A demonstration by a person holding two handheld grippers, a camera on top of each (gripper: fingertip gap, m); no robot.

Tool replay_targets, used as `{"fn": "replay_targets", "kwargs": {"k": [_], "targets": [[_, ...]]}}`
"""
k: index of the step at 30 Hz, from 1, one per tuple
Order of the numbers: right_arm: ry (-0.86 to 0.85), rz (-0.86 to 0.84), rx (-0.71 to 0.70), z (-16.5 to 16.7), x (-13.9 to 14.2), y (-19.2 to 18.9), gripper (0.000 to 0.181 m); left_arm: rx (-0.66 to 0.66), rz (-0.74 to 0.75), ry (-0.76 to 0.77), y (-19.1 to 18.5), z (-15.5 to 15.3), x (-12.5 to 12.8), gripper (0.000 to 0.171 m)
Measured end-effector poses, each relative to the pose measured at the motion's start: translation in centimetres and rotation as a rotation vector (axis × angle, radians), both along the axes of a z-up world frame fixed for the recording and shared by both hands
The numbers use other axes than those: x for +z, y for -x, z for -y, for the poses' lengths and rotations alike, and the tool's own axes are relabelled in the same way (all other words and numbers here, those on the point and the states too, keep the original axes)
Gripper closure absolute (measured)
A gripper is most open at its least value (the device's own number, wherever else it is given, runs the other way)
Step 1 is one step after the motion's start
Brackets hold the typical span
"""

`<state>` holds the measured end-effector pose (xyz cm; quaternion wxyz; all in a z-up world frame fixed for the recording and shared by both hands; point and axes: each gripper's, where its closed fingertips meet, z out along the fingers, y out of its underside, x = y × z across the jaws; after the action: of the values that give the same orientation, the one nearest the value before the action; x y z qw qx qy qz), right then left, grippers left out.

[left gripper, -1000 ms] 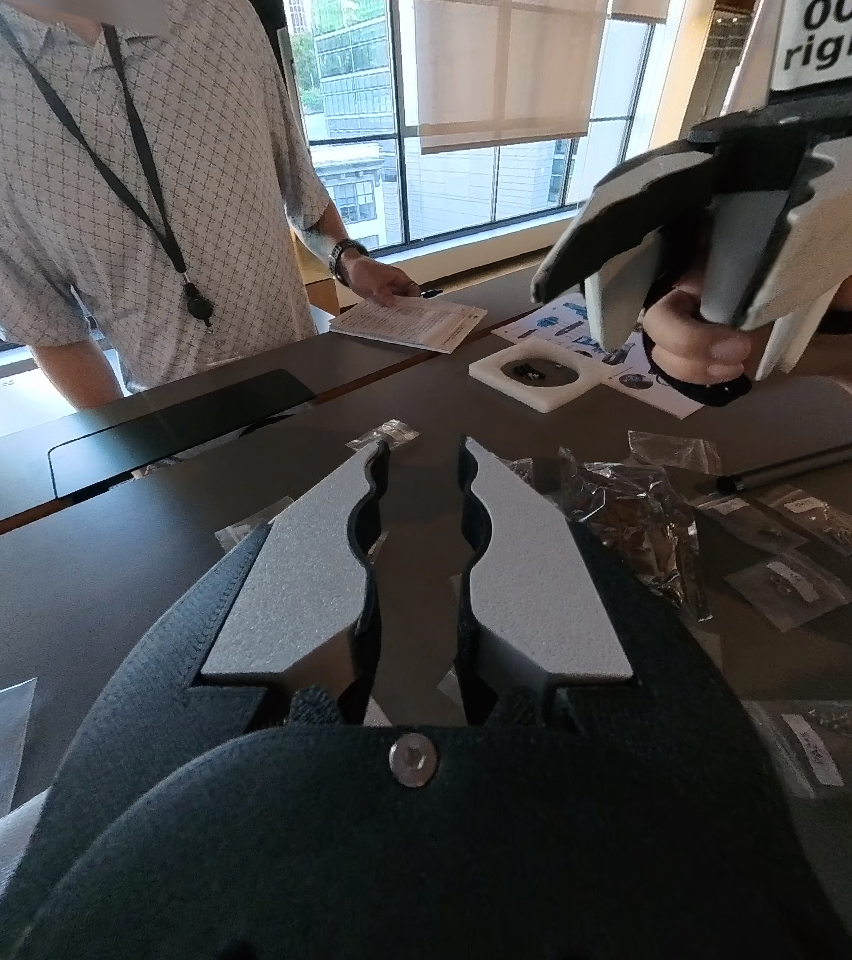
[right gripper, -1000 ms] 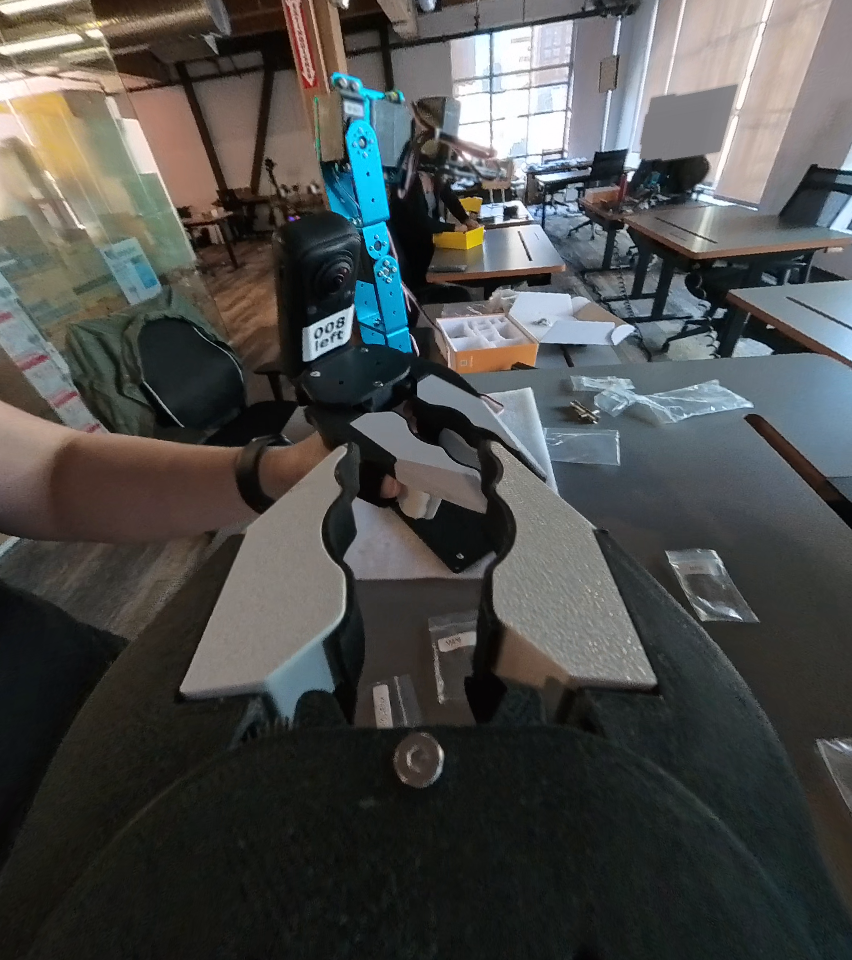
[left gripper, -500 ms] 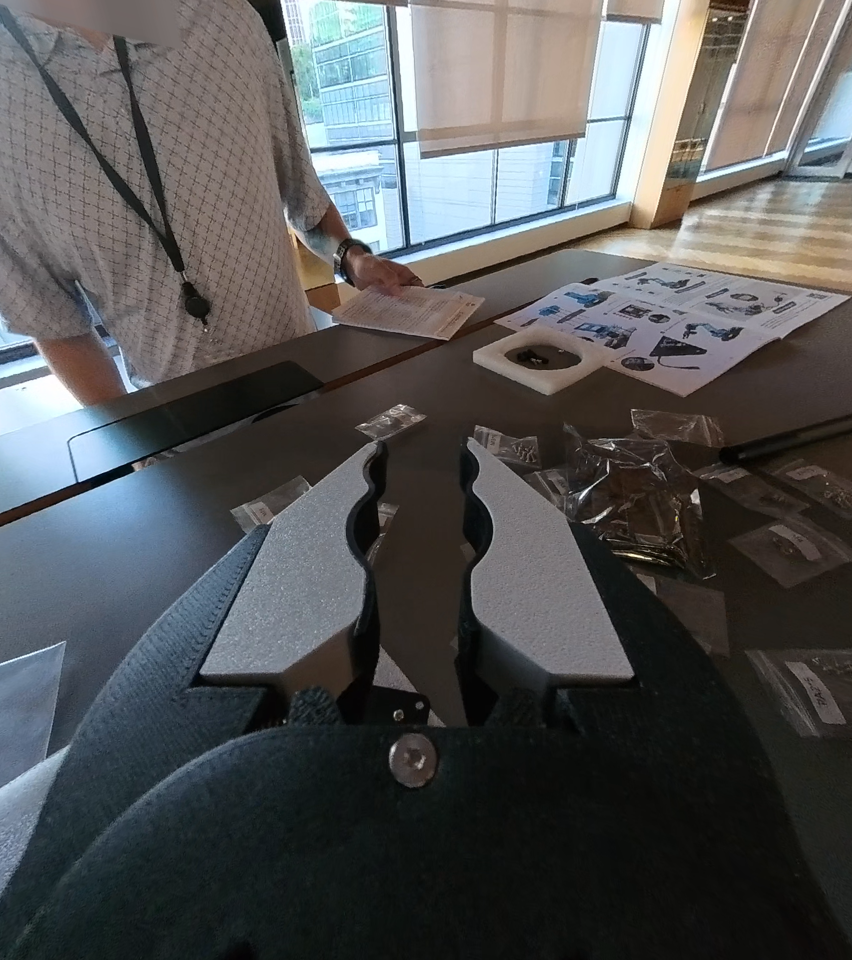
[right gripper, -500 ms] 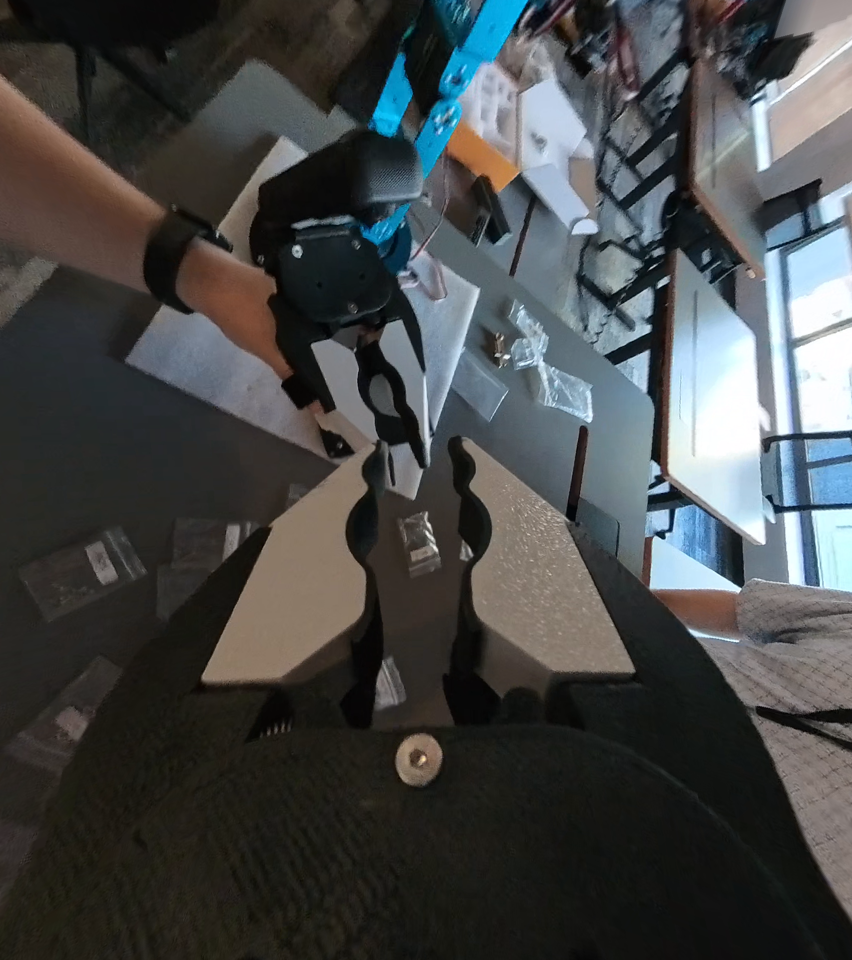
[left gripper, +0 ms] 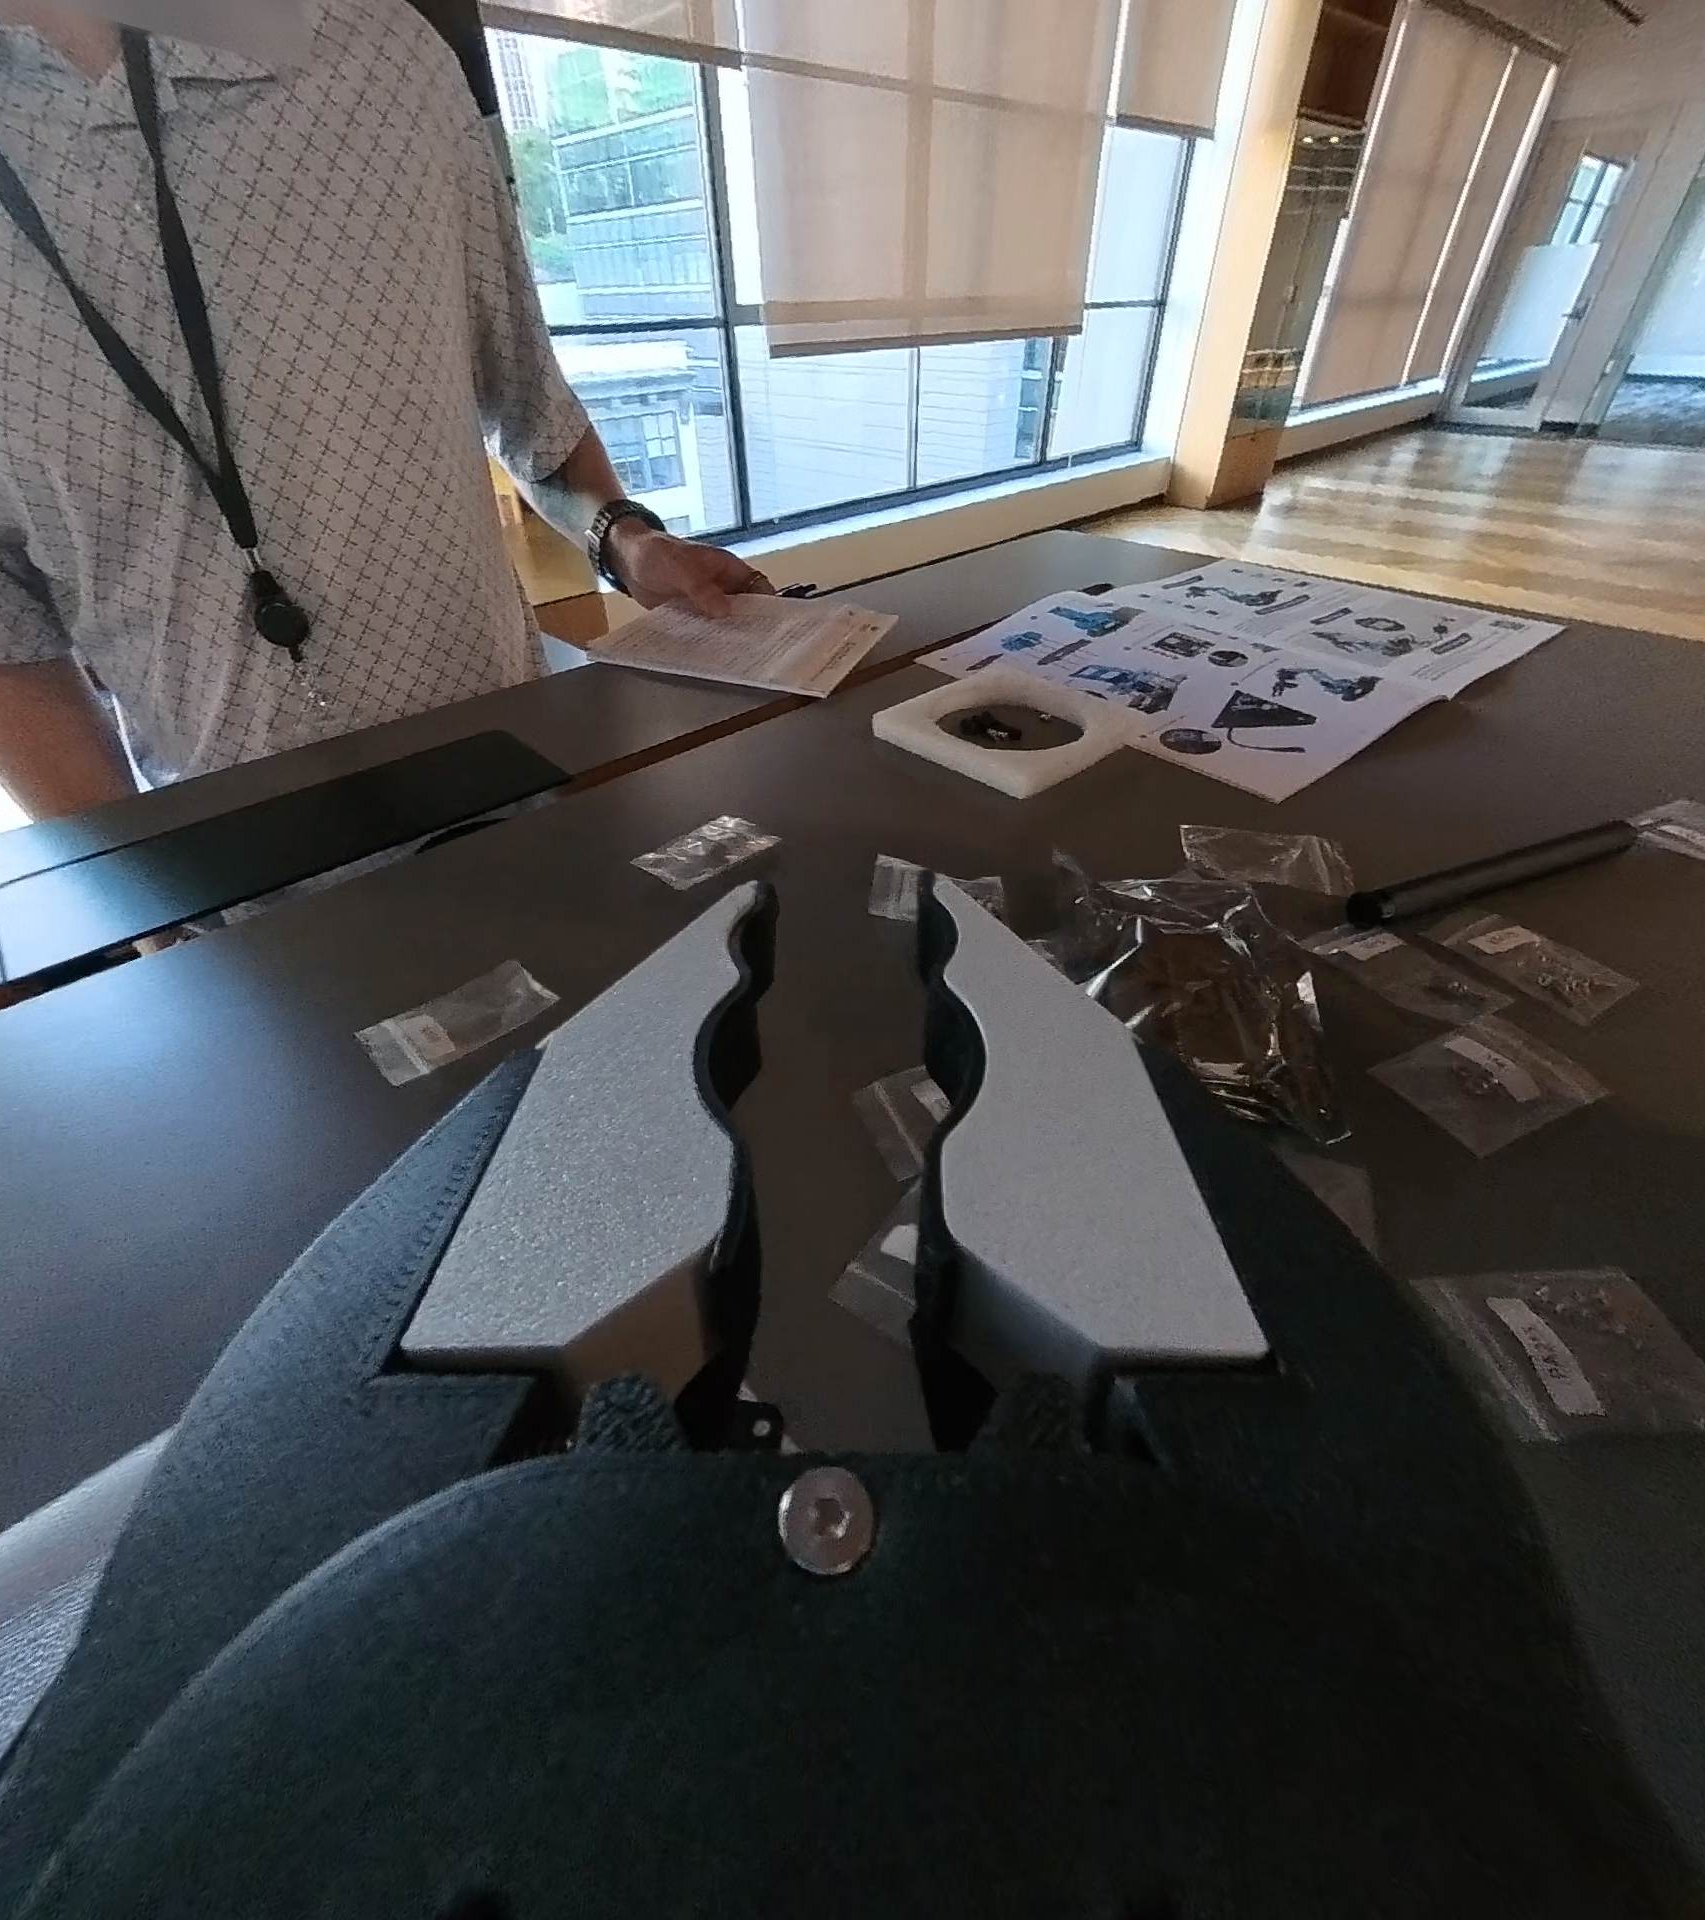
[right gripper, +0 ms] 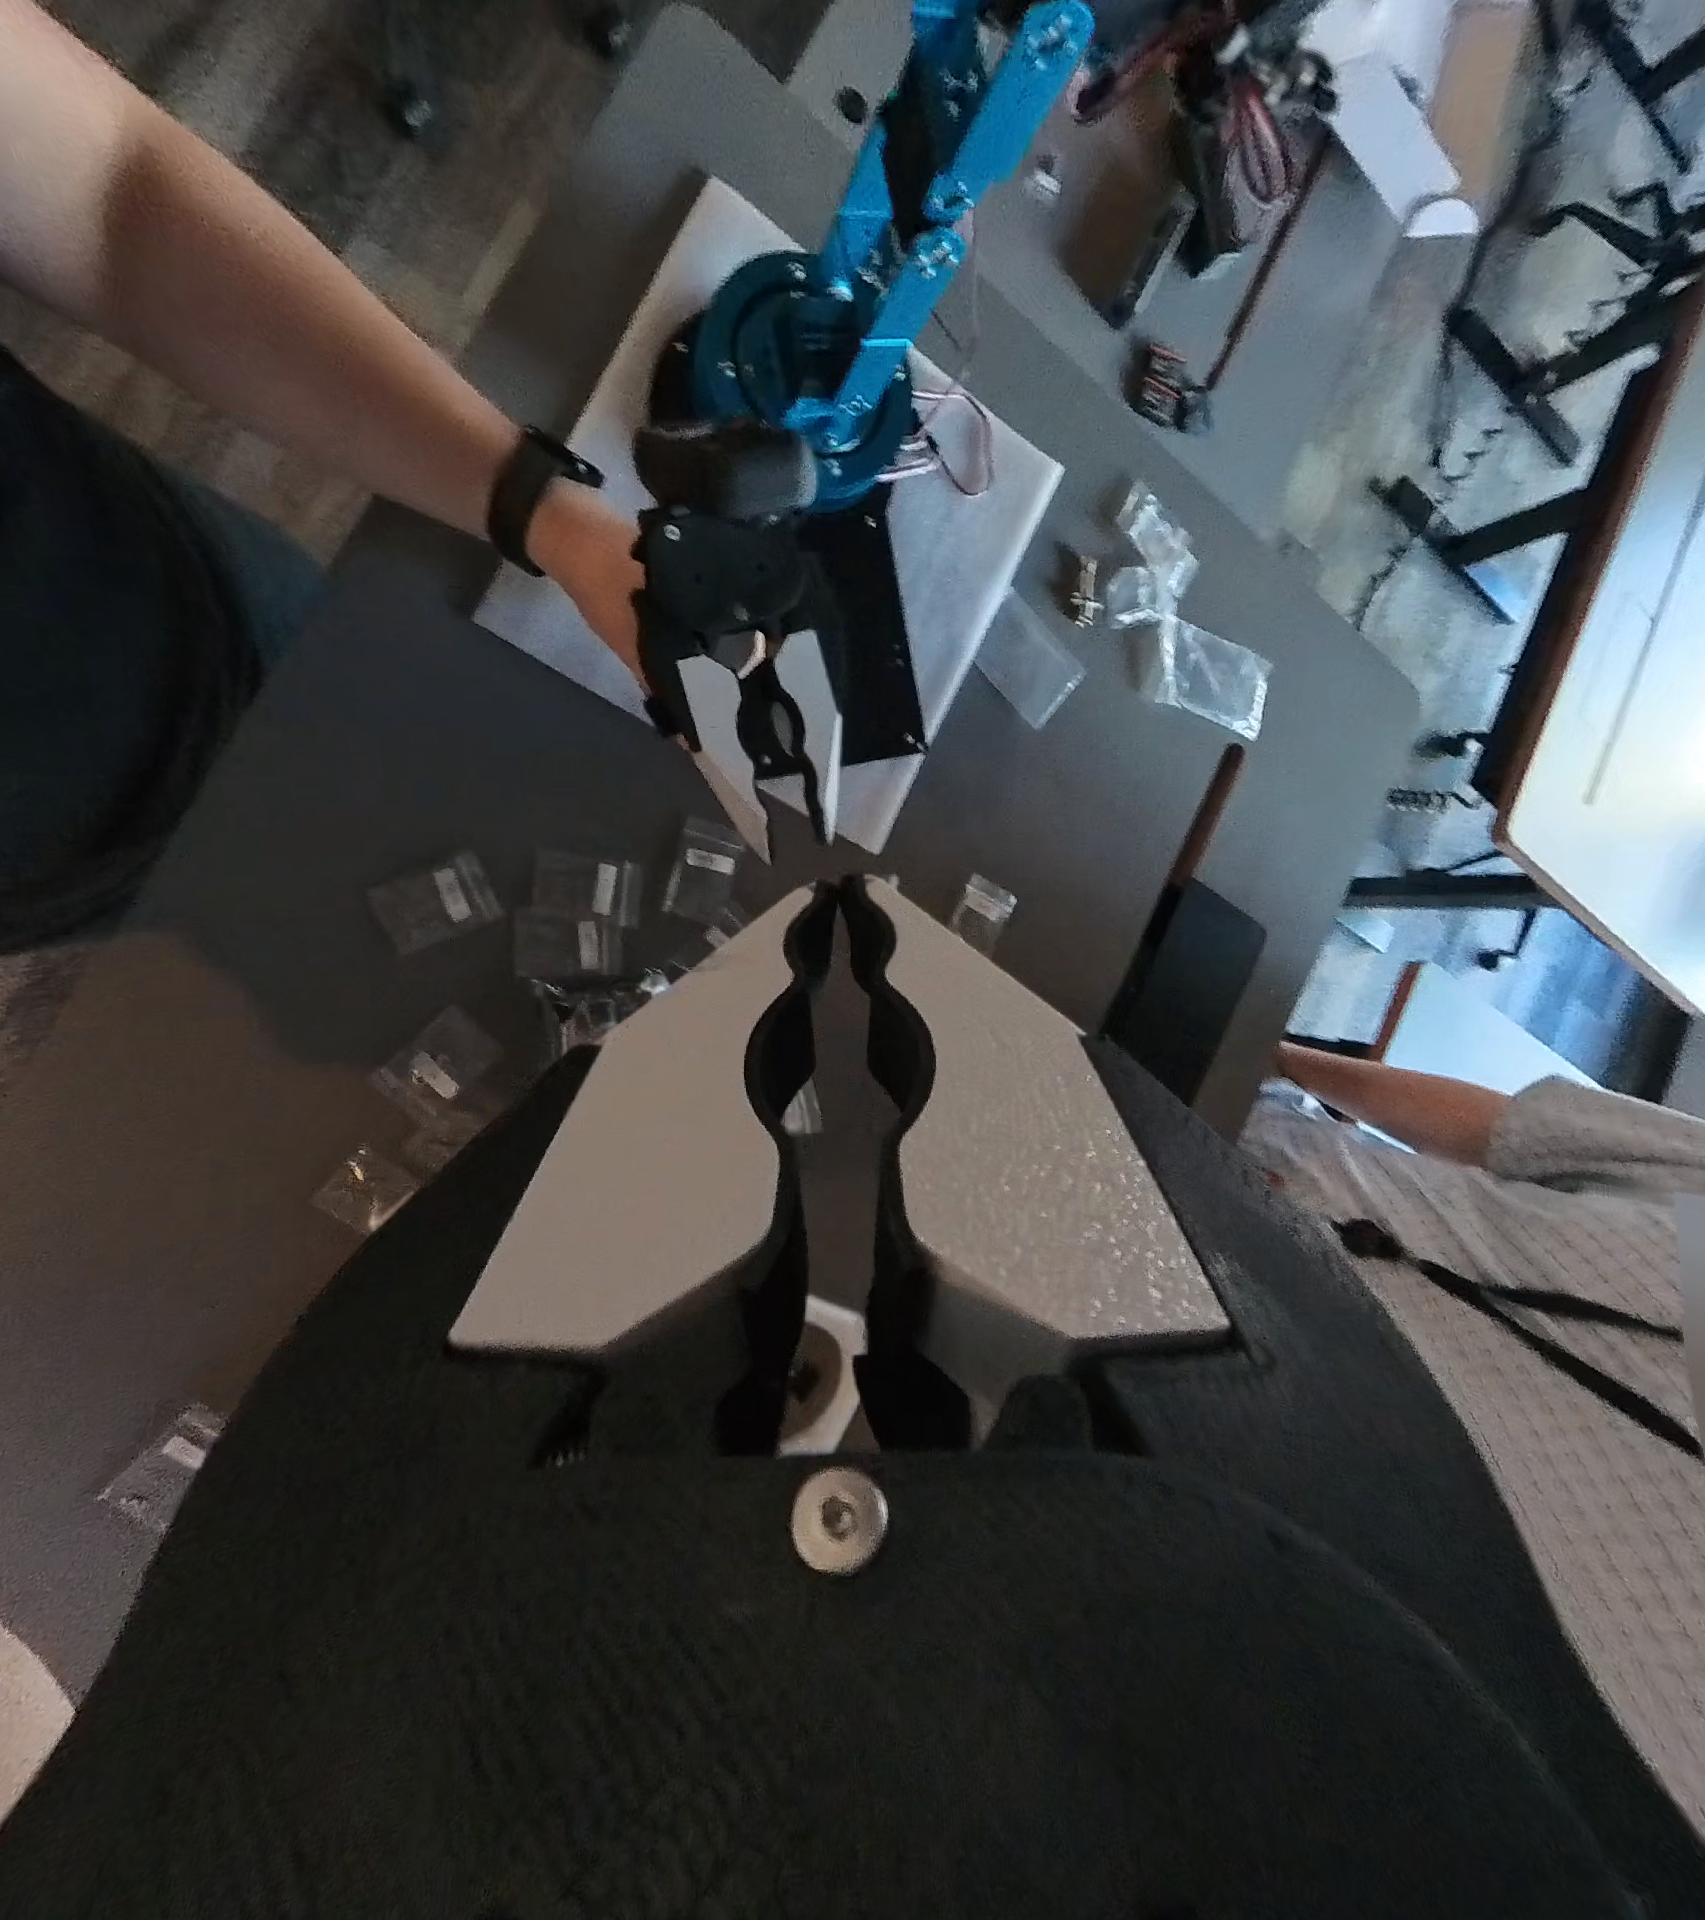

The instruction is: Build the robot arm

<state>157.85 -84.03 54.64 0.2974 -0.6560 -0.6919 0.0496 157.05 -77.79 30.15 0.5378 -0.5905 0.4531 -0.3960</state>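
My left gripper (left gripper: 848, 902) is open and empty, held low over the dark table (left gripper: 204, 1122). Small clear parts bags (left gripper: 458, 1020) lie around and under its fingers. A crumpled bag of dark parts (left gripper: 1212, 997) lies just to its right. My right gripper (right gripper: 843, 885) is shut with its tips together and nothing visible between them. It looks down on the table from high up. The left gripper shows there too (right gripper: 791, 836), just beyond the right one's tips, with a blue robot arm (right gripper: 858, 312) behind it.
A white foam tray (left gripper: 915, 717) with small dark parts, an open instruction sheet (left gripper: 1347, 665) and a black rod (left gripper: 1492, 868) lie at the far right. A person in a patterned shirt (left gripper: 204, 364) stands across the table, hand on a booklet (left gripper: 786, 649). Tip to tip, the grippers are about 25 cm apart.
My right gripper has gone from open to shut and has tilted to look down on the table. It left the left wrist view. My left gripper has stayed open and hardly moved.
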Motion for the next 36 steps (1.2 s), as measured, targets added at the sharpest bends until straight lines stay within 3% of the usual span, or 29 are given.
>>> {"fn": "replay_targets", "kwargs": {"k": [7, 15, 17, 19, 22, 26, 30, 36], "targets": [[0.053, 0.086, 0.069, 0.3, -7.0, 0.9, 0.178, -0.017, -0.01, -0.004, 0.1, 0.8, -0.2, 0.146], [0.09, 0.017, 0.057, -0.7, -10.6, 2.2, 0.173, -0.011, -0.013, -0.01, 0.3, 0.9, 0.1, 0.146], [0.122, -0.179, -0.023, -1.3, -12.7, 3.2, 0.155, -0.006, 0.002, -0.006, 0.3, 1.0, 0.4, 0.146], [0.155, -0.517, -0.059, -0.9, -14.6, 4.1, 0.139, 0.003, 0.028, -0.002, 0.5, 0.9, 0.8, 0.145], [0.018, -1.026, -0.159, -3.0, -15.1, 2.7, 0.125, 0.004, 0.023, 0.01, 0.7, 0.6, 0.5, 0.144], [0.122, -1.222, -0.178, -4.0, -18.6, 2.8, 0.123, 0.008, 0.022, 0.014, 0.6, 0.1, 0.4, 0.145], [0.045, -1.26, -0.128, -3.6, -18.7, 3.5, 0.123, 0.001, -0.034, 0.008, 0.3, 0.2, -0.6, 0.146], [-0.06, -1.04, -0.124, -4.6, -19.9, 3.0, 0.129, 0.003, -0.088, -0.001, 0.5, 0.4, -1.7, 0.146]]}}
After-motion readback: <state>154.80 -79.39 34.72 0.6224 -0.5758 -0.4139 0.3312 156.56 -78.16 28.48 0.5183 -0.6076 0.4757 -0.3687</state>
